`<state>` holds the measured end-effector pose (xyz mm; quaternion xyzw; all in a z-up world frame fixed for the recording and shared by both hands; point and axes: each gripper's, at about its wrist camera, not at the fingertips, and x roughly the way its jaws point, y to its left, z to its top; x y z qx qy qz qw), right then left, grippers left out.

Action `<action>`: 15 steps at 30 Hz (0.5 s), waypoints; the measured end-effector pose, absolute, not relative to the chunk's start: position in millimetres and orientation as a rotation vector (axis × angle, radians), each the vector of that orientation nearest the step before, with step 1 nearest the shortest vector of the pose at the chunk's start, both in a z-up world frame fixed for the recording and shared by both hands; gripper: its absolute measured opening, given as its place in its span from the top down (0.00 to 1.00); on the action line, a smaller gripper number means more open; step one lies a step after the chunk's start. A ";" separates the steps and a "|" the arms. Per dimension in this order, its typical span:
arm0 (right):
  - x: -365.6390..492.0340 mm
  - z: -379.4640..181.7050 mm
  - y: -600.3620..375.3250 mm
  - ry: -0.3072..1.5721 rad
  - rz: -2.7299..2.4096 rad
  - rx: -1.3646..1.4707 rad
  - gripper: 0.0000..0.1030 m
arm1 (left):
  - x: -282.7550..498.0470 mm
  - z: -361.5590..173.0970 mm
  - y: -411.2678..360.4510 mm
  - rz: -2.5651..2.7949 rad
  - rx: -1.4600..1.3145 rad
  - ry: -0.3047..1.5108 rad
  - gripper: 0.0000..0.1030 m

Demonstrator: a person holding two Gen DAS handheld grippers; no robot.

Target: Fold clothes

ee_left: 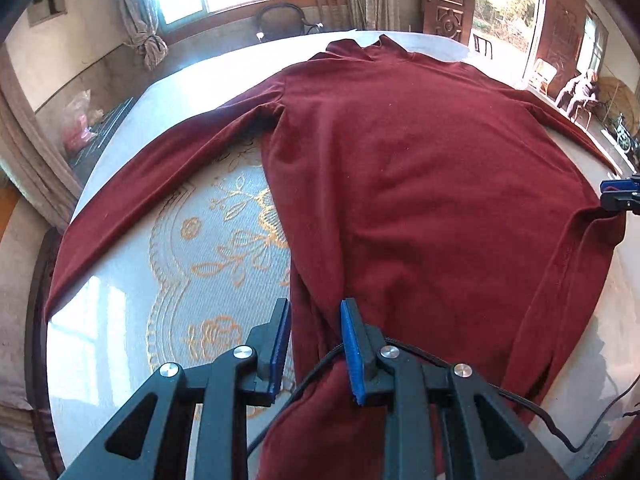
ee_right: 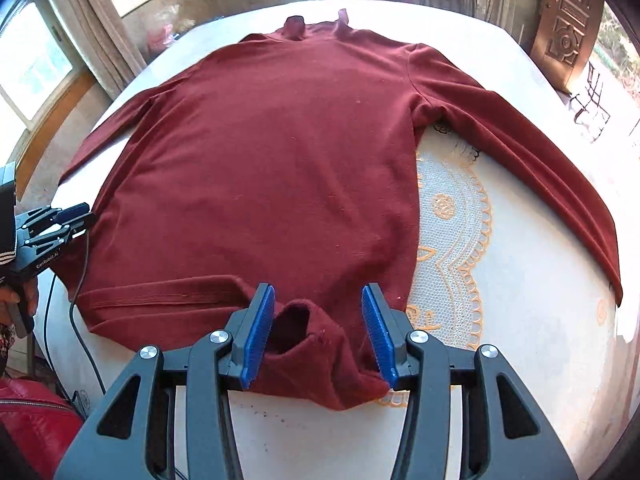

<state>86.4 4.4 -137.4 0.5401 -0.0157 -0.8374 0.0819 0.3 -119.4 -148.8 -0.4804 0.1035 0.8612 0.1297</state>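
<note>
Dark red long-sleeve top (ee_left: 420,168) lies spread flat on the round white table (ee_left: 120,360), collar at far edge, hem at near edge, both sleeves angled out left and right. Lace mat w/ gold floral pattern (ee_left: 224,248) shows under the top on both sides of its body.

Left gripper (ee_left: 316,350): low over near-left corner of hem, pointing toward far side. Jaws parted, blue pads either side of a bunched ridge of fabric; right pad looks to touch cloth, left pad clear of it. Not clamped. Black cable (ee_left: 532,408) trails over the hem just right of it.

Right gripper (ee_right: 318,334): low at near-right hem corner, also pointing away. Jaws wide apart, straddling a raised, curled fold of the hem w/ an open pocket in it. Fabric sits between pads, not pinched.

In right wrist view, left gripper seen side-on at left table edge, w/ person's hand (ee_right: 16,304) wrapped round its handle; red jacket sleeve (ee_right: 32,420) below.

Sunlit windows, curtains, carved wooden door (ee_left: 448,0) beyond the table.
</note>
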 end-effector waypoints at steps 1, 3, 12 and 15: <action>88.3 -136.2 0.9 -0.007 -2.503 1.602 0.52 | 5.8 -147.9 -124.3 2.512 -1.392 0.268 0.75; 88.0 -136.1 -3.0 0.044 -2.505 1.590 0.51 | 7.9 -149.2 -125.0 2.521 -1.407 0.233 0.75; 83.4 -156.8 -0.6 -0.009 -2.476 1.659 0.92 | 15.6 -152.1 -122.5 2.570 -1.463 0.121 0.75; 96.7 -151.1 1.8 -0.032 -2.485 1.632 0.92 | 20.4 -151.1 -122.6 2.595 -1.472 0.156 0.75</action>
